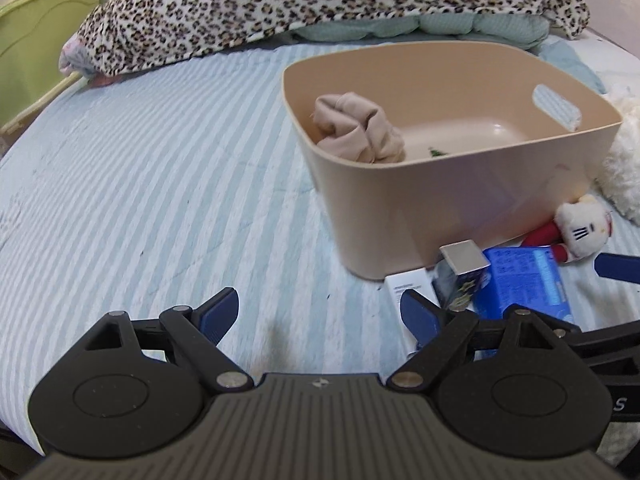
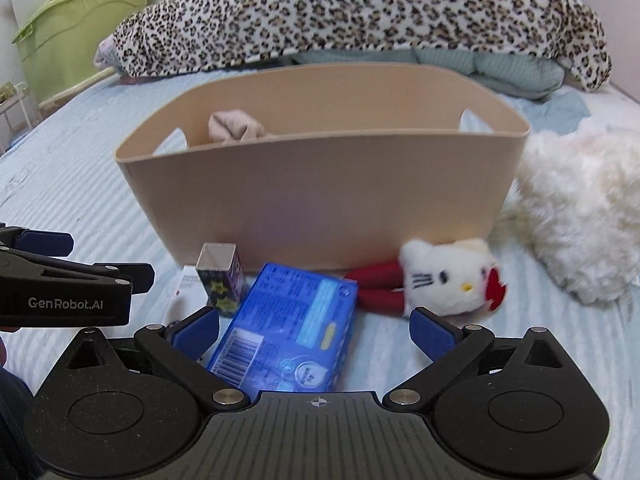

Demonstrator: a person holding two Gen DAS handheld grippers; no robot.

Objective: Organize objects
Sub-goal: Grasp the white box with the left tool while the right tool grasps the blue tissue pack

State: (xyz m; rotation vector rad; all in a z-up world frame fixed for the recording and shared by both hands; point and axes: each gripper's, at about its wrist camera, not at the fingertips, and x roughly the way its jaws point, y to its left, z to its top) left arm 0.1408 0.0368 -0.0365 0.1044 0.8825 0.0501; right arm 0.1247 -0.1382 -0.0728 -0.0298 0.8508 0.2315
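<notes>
A beige plastic bin (image 1: 400,208) (image 2: 320,192) stands on the striped bed with a rolled beige cloth (image 1: 356,128) (image 2: 234,126) inside. In front of it lie a blue box (image 2: 288,332) (image 1: 524,284), a small dark starry box (image 2: 222,278) (image 1: 464,276), a white box (image 1: 408,284) and a white cat plush (image 2: 448,276) (image 1: 580,232). My right gripper (image 2: 316,328) is open, with the blue box between its fingers. My left gripper (image 1: 320,312) is open and empty over the sheet, left of the boxes; it also shows in the right wrist view (image 2: 100,276).
A leopard-print blanket (image 2: 360,16) is heaped at the back of the bed over a teal quilt (image 2: 480,64). A fluffy white item (image 2: 580,208) lies right of the bin. A green plastic container (image 2: 76,36) stands off the bed at the far left.
</notes>
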